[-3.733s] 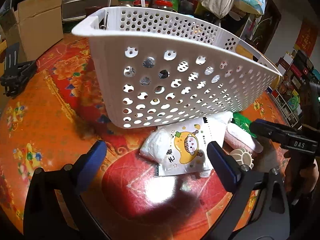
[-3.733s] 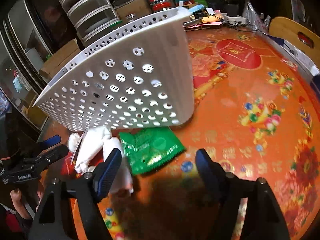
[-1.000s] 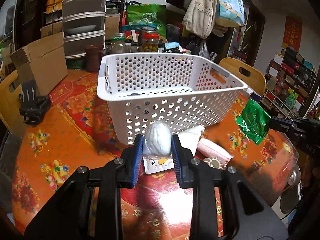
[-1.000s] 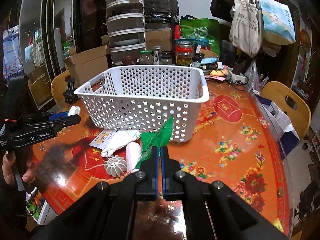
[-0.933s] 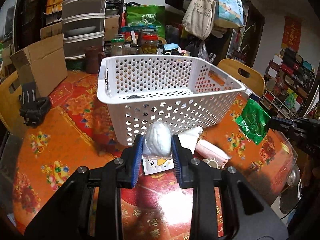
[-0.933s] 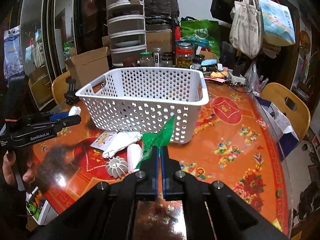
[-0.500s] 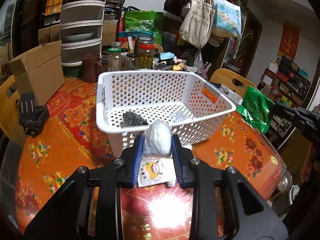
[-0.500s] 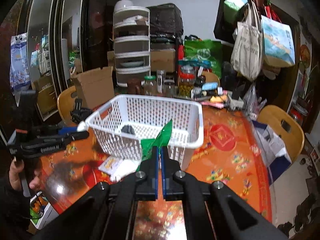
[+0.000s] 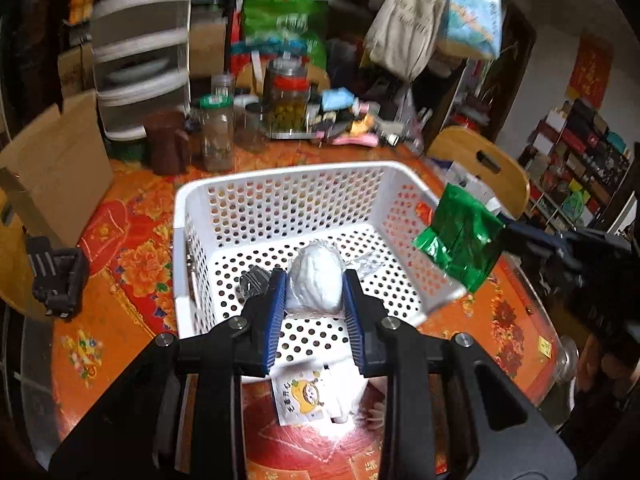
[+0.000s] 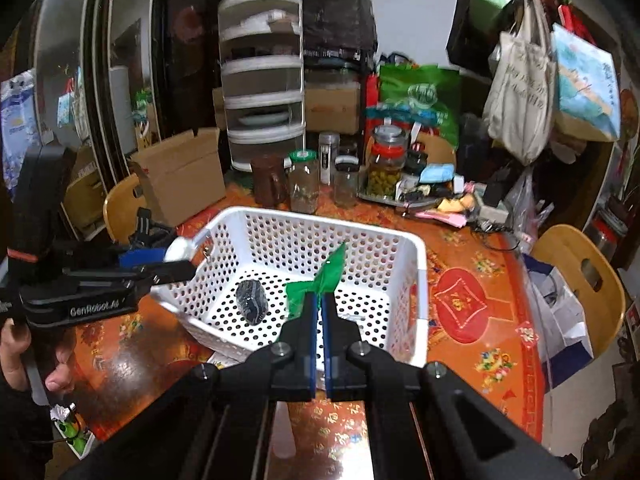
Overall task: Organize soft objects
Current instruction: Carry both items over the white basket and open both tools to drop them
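Crinkly green foil packet (image 10: 320, 280), perforated plastic basket (image 10: 416, 248)

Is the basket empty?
No. A dark object and a clear wrapper lie on the basket floor.

One white basket (image 9: 280, 184), two grippers, one green packet (image 9: 460, 240), two wooden chairs

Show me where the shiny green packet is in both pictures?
Left wrist view: green packet hangs at the right, beside the basket's right wall, pinched by the right claw.
Right wrist view: it sticks up at centre, edge-on.
Shared landmark: the white basket.
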A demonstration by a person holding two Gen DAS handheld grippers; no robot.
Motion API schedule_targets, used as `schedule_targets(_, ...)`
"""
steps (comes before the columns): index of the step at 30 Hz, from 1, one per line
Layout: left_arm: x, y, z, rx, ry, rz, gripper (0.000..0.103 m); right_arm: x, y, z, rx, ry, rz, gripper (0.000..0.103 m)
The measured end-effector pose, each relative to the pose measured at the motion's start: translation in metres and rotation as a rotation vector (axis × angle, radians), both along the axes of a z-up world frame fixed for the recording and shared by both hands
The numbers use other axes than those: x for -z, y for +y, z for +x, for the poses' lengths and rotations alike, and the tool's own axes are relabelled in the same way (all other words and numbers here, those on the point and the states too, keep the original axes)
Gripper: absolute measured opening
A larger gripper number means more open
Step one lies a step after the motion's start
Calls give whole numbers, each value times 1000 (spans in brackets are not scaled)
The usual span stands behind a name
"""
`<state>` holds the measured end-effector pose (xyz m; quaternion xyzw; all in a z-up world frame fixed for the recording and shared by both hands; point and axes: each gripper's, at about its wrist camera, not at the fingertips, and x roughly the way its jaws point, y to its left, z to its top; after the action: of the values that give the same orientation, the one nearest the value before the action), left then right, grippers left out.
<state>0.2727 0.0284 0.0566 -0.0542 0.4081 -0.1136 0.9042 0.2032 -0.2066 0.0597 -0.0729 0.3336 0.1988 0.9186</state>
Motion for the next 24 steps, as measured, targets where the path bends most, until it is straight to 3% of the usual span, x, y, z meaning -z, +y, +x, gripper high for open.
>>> schedule_targets(9,48,-5,82,-43,235,8,26,35,10,66,24,147,-6,1)
schedule_targets(15,77,-17,120,-94,390,65,26,66,20,105,36,258,-16,1)
schedule_targets(24,106,-30,150,-102,500,113,26,100,36,132,30,337,-82,1)
